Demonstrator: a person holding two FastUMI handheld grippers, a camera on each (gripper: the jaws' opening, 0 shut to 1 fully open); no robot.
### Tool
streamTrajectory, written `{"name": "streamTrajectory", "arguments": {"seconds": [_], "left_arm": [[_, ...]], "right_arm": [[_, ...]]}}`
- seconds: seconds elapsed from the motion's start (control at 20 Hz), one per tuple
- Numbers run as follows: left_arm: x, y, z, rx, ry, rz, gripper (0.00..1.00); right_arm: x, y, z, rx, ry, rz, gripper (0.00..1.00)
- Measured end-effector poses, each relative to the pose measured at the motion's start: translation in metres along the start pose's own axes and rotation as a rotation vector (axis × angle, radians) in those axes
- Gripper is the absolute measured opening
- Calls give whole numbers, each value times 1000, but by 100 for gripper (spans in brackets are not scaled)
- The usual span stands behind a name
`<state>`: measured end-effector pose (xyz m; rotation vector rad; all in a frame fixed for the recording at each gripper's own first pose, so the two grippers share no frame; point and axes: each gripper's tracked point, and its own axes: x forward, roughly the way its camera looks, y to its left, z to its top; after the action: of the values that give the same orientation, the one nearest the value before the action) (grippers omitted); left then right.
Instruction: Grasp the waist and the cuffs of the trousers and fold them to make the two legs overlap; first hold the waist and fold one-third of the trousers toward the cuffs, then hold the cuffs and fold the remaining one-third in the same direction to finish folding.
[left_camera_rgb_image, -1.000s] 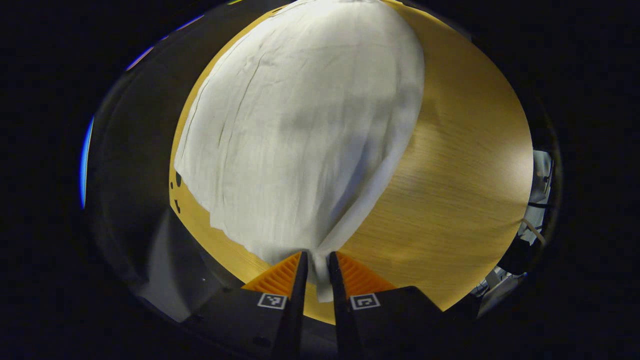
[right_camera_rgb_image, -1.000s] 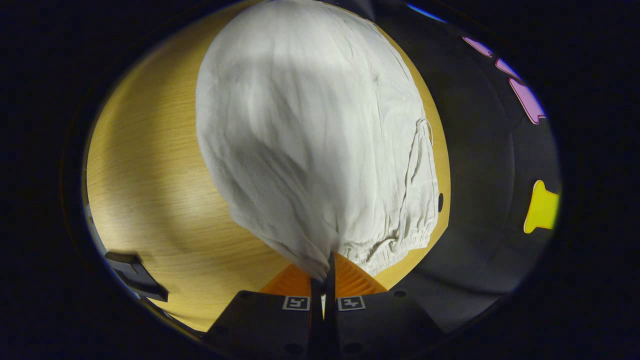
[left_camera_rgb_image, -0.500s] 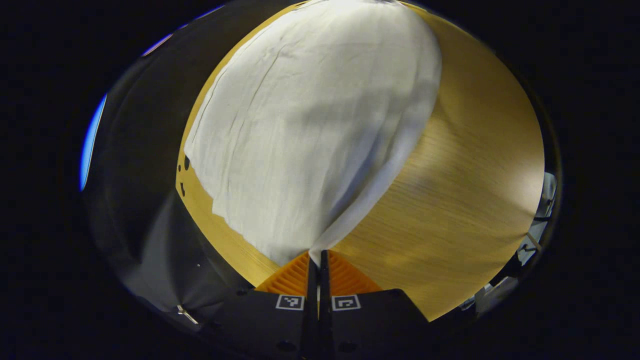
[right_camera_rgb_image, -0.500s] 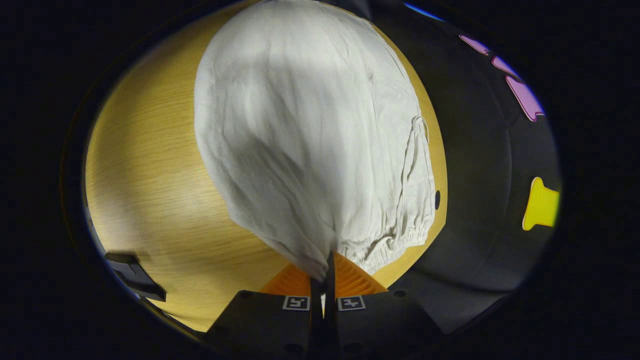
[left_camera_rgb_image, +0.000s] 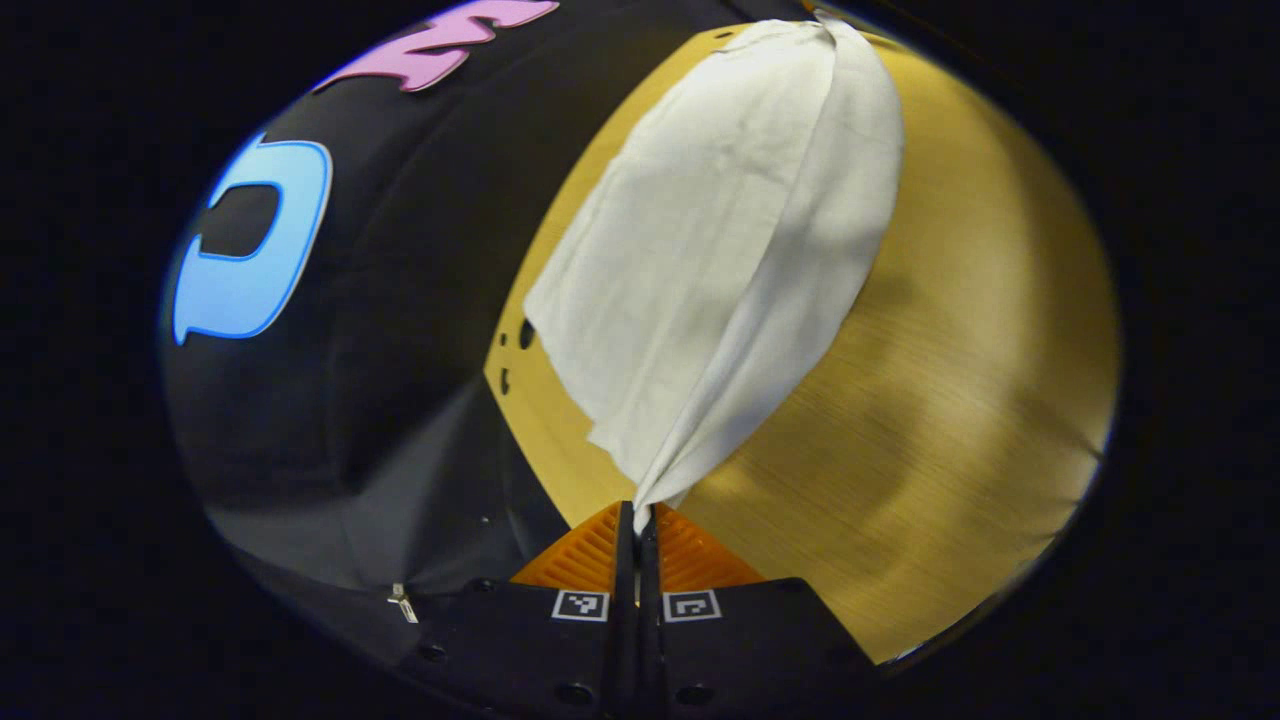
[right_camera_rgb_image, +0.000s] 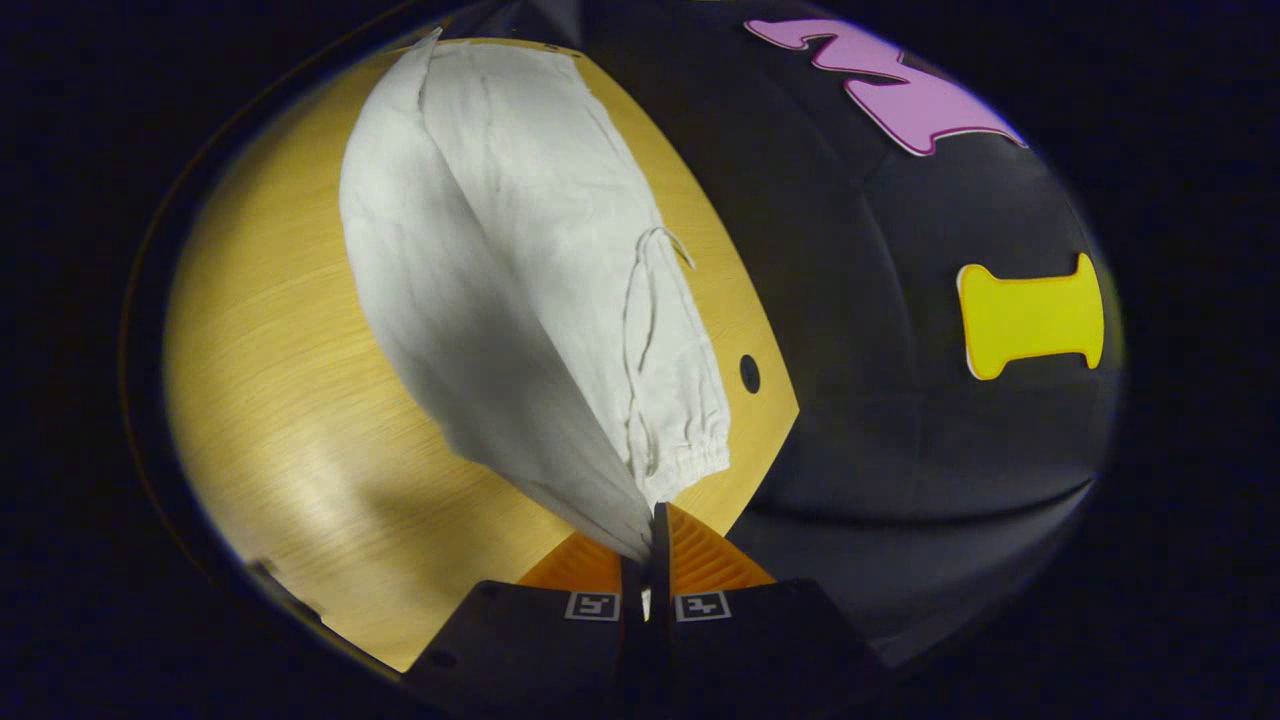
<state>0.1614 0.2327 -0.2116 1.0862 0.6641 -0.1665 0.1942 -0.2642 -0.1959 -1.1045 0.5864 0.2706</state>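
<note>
White trousers (left_camera_rgb_image: 730, 260) lie on a wooden table, one long edge lifted off it like a tent. In the left gripper view my left gripper (left_camera_rgb_image: 637, 520) is shut on the cuff end of that raised edge. In the right gripper view the same trousers (right_camera_rgb_image: 520, 270) stretch away, with the gathered elastic waist (right_camera_rgb_image: 685, 450) and a loose drawstring on the right. My right gripper (right_camera_rgb_image: 647, 540) is shut on the waist corner, holding it above the table. The lifted layer leans toward the table's far edge and hides part of the cloth under it.
The wooden table (left_camera_rgb_image: 950, 380) ends close to the trousers on the wall side, with small dark holes (left_camera_rgb_image: 526, 334) near that edge. One dark hole (right_camera_rgb_image: 749, 373) sits beside the waist. The booth's black cloth wall (right_camera_rgb_image: 900, 400) hangs just past the table edge.
The left gripper has closed fully on the cuff. Both grippers have risen and swung toward the wall side, lifting the near edge of the trousers so the cloth looks narrower and tented.
</note>
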Motion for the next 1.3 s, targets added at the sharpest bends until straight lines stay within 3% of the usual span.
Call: {"name": "streamTrajectory", "arguments": {"seconds": [0.1, 0.15, 0.55, 0.7, 0.85, 0.9, 0.95, 1.05, 1.15, 1.2, 1.25, 1.3], "left_arm": [[6, 25, 19, -51, -22, 40, 6], [12, 36, 28, -83, -33, 53, 6], [70, 103, 111, -309, -128, 94, 5], [100, 121, 137, -403, -146, 106, 6], [141, 137, 156, -445, -158, 116, 5], [152, 136, 160, -441, -151, 112, 8], [166, 133, 162, -437, -145, 106, 5], [180, 123, 168, -456, -157, 104, 5], [184, 117, 175, -531, -185, 111, 5], [183, 110, 177, -573, -195, 101, 6], [181, 109, 174, -601, -192, 118, 11], [176, 110, 172, -628, -192, 147, 15]], "right_arm": [[7, -18, 9, 80, -4, -19, 10], [10, -25, 16, 131, -8, -24, 5], [54, -88, 51, 592, -37, -135, 5], [80, -101, 58, 686, -30, -154, 5], [110, -104, 65, 806, -38, -143, 5], [121, -103, 63, 829, -30, -135, 10], [131, -99, 59, 849, -20, -125, 5], [132, -92, 56, 890, 0, -103, 6], [134, -100, 54, 960, -6, -109, 12], [136, -100, 53, 1003, -9, -111, 26], [136, -104, 48, 1042, 6, -131, 33], [137, -103, 46, 1076, 9, -128, 53]]}}
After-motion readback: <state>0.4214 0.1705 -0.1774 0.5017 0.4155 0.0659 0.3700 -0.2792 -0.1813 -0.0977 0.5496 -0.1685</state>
